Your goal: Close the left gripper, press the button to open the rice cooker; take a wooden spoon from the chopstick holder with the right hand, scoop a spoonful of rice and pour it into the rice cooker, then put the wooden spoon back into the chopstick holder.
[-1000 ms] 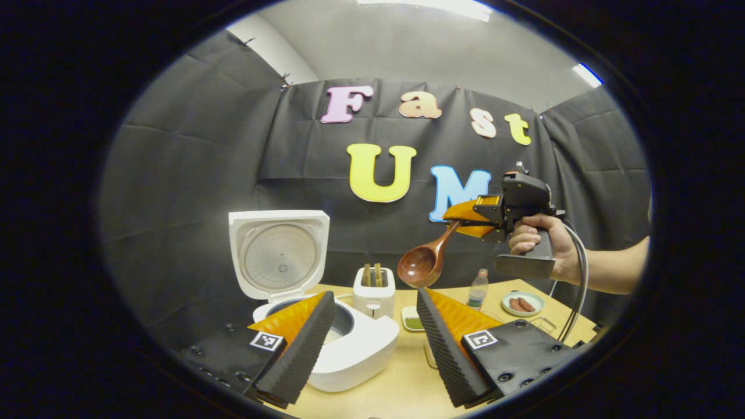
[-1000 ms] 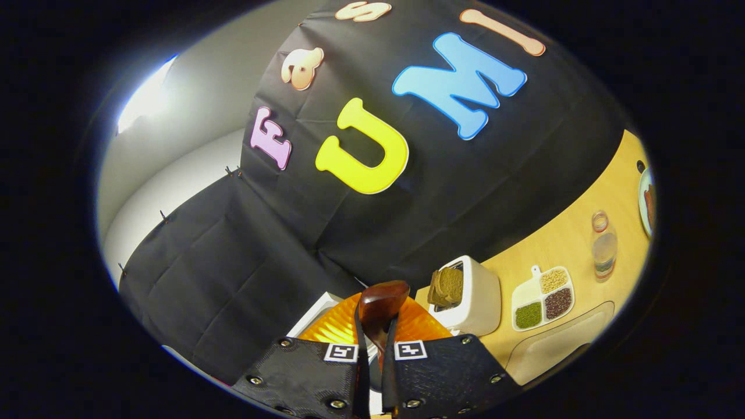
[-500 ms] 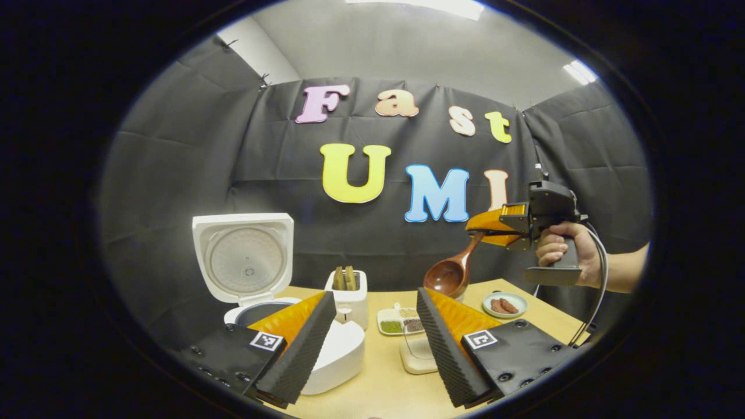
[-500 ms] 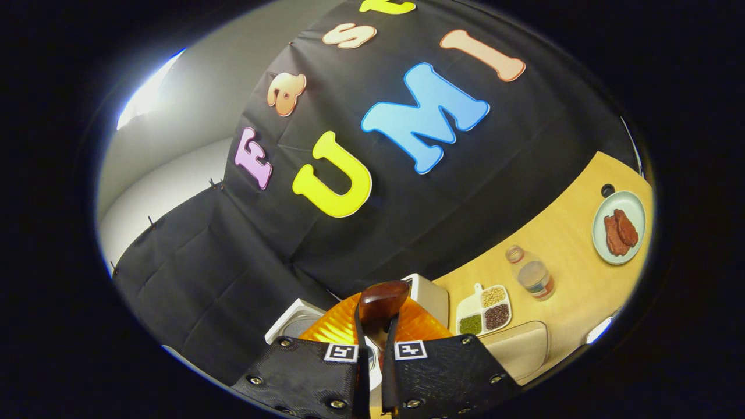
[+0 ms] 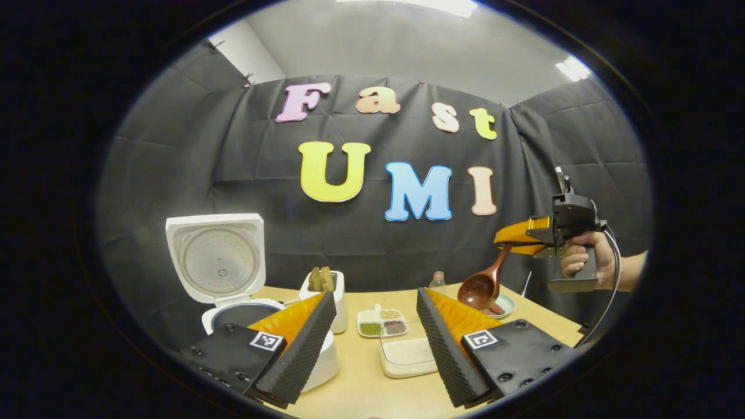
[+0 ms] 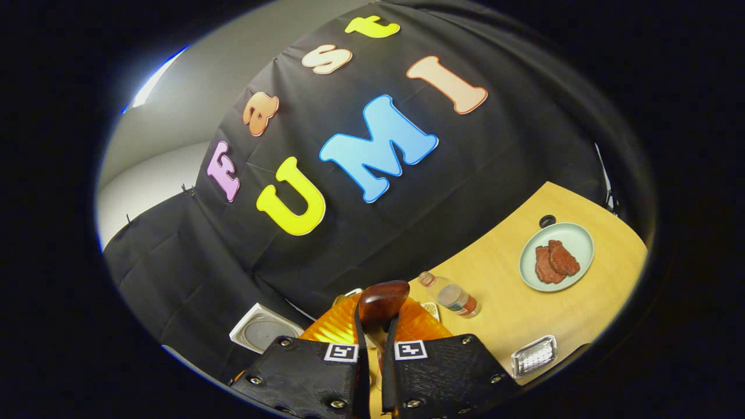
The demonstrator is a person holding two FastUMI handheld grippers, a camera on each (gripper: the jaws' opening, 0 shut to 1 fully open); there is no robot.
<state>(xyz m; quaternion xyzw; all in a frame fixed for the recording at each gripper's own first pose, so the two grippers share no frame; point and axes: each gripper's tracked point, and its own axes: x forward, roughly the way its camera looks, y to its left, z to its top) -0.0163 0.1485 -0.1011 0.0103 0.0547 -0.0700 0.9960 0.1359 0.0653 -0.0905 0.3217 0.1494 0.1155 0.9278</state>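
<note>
The rice cooker stands with its lid up at the left of the tabletop, so the button press looks done. The left gripper hovers low over the tabletop with its jaws spread wide and nothing between them. The right gripper has its jaws pressed together on the handle of the wooden spoon; in the left gripper view the spoon hangs bowl-down, well above the tabletop at the right, over a plate with brownish food on it.

Whether the bowl holds rice cannot be told from here. Judging by the position, far from the cooker, the spoon is probably on its way back to the chopstick holder, which I cannot pick out.

To do this well, keep the pinch firm so the handle cannot swivel, bring the spoon above the holder's mouth before lowering, and lower it straight down. Steer clear of the bottle nearby. Release only once the spoon rests inside.
</note>
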